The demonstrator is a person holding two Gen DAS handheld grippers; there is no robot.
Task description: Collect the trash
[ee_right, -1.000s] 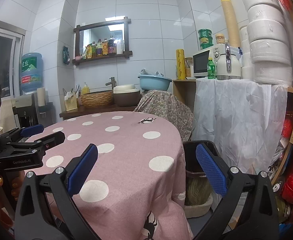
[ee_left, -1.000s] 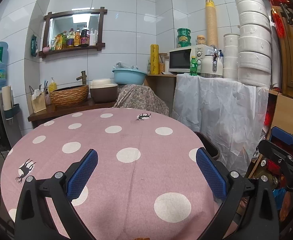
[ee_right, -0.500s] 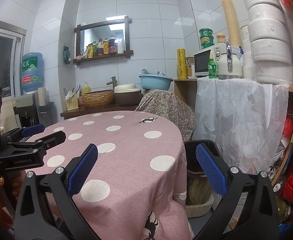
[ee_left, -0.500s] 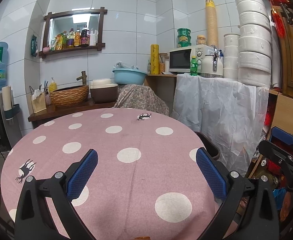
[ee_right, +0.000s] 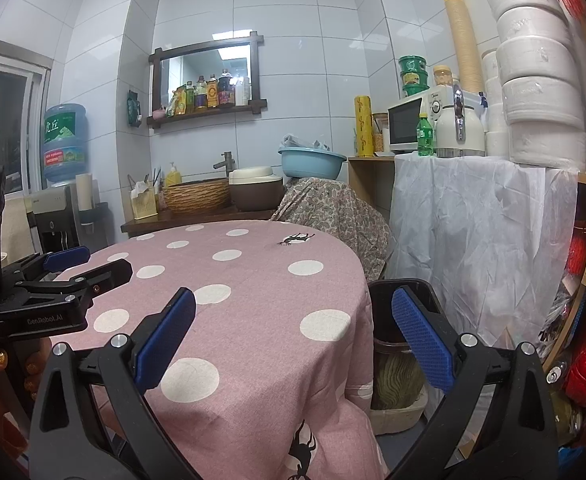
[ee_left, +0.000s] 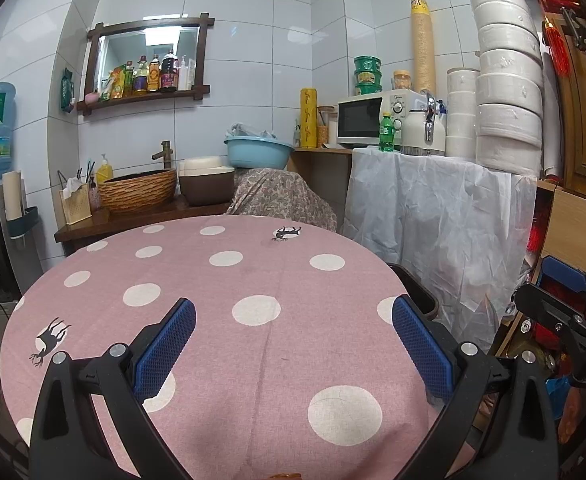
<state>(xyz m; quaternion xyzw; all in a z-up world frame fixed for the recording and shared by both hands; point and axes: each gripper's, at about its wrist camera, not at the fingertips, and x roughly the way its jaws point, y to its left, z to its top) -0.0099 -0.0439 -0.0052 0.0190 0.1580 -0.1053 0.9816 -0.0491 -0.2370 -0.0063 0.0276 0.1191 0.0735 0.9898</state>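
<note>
1. The left hand-held gripper (ee_left: 293, 344) hovered over the near part of the round tabletop (ee_left: 221, 344), its two blue pads (ee_left: 165, 350) spread wide with nothing between them.
2. The right hand-held gripper (ee_right: 293, 344) was likewise wide open and empty, held past the tabletop's 3 o'clock edge.
3. No trash could be made out on the pink polka-dot cloth — only its printed white dots and small deer motifs. A sliver of something orange (ee_left: 285, 476) sat at the very bottom edge of the left wrist view, too cut off to identify.
4. A dark trash bin (ee_right: 409, 312) stood on the floor just beside the tabletop at about 3 o'clock, partly hidden behind the right gripper's pad. It appeared to be the drop point for whatever gets collected.
5. Handling, as a judgement: table litter is likely to be light and soft, crushing easily, so a pinch across its bulkiest part should hold it. With no item visible, this cannot be confirmed.
6. Counts: two hand-held grippers, one tabletop, one trash bin, no clearly identifiable pieces of trash.
7. Beyond the tabletop at 12 o'clock a counter carried a wicker basin (ee_left: 139, 192) and a blue plastic basin (ee_left: 259, 152) — neither looked like trash.
</note>
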